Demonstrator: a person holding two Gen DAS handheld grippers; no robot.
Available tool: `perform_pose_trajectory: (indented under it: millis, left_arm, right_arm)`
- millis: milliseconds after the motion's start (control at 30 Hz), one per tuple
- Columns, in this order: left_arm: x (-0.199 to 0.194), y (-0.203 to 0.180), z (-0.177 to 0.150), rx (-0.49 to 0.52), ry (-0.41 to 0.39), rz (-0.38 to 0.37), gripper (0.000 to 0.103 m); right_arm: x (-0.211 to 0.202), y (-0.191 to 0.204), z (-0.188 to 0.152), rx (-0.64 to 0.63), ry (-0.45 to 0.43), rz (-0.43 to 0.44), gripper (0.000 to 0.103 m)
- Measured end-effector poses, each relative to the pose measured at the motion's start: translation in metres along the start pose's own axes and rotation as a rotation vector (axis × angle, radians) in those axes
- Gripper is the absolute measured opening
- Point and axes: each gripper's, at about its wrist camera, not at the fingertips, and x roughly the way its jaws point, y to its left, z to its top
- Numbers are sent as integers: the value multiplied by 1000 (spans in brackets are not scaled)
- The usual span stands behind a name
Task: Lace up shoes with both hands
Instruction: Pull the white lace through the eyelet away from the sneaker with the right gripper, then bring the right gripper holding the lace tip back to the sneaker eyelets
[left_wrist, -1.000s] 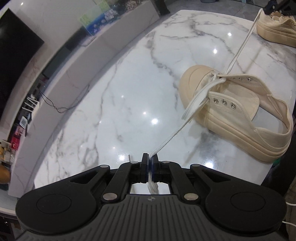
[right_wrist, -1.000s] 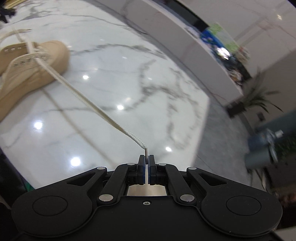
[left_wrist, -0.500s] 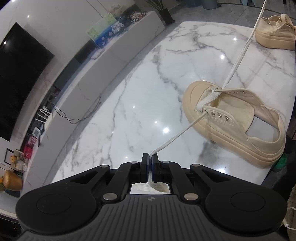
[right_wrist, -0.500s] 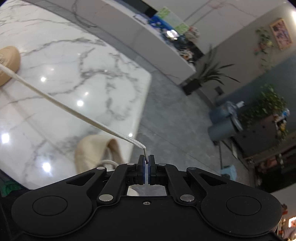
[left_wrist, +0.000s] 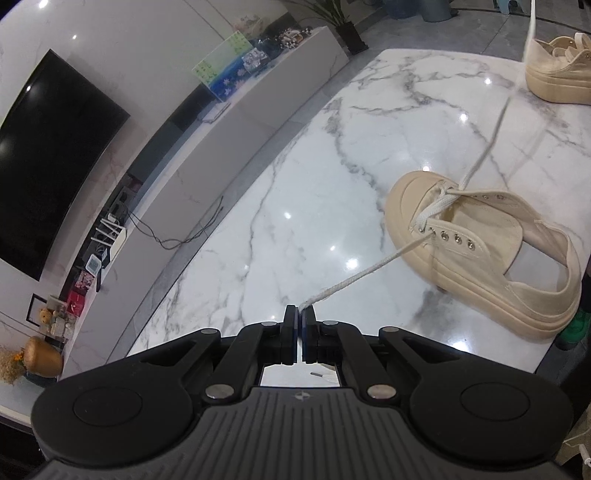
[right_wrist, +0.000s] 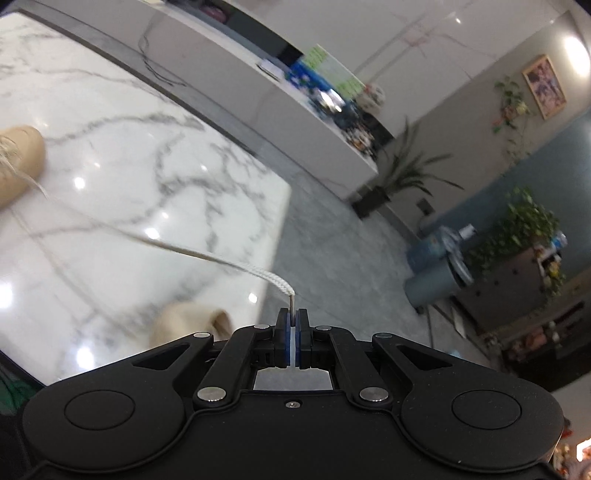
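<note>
Both tongs pulled farther from shoe (left_wrist: 484, 251), lace (left_wrist: 369, 269) drawn longer.

Open marble ahead, two taut lace runs in the way

The marble table (left_wrist: 295, 206) lies bare to the left of the near shoe (left_wrist: 484, 251), giving free passage there. One lace (left_wrist: 369, 269) stretches from the shoe's eyelets to the left gripper (left_wrist: 300, 314); another run (left_wrist: 487, 144) rises steeply past the second shoe (left_wrist: 557, 70) at the far edge. Through the blurred right view, that lace (right_wrist: 258, 271) seems to cross above the table corner.
</note>
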Motion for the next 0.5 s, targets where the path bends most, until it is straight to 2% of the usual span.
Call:
perform_pose_trajectory:
  millis: [100,167,333,500]
  left_arm:
    - [3,-1,-2,2,12,23,8]
    - [2,-1,-3,5,14,26,17]
    - [-1,-3,-5,-4,0,35,28]
    - [-4,-8,-3,11,-26,11,33]
  right_arm:
    - [-2,14,9,-26,-28,34,1]
    - [-2,23,16,-44,-46,59,1]
    - [-2,51,33,-99,-87,124,1]
    - [-2,78,48,-156,-120,201,1]
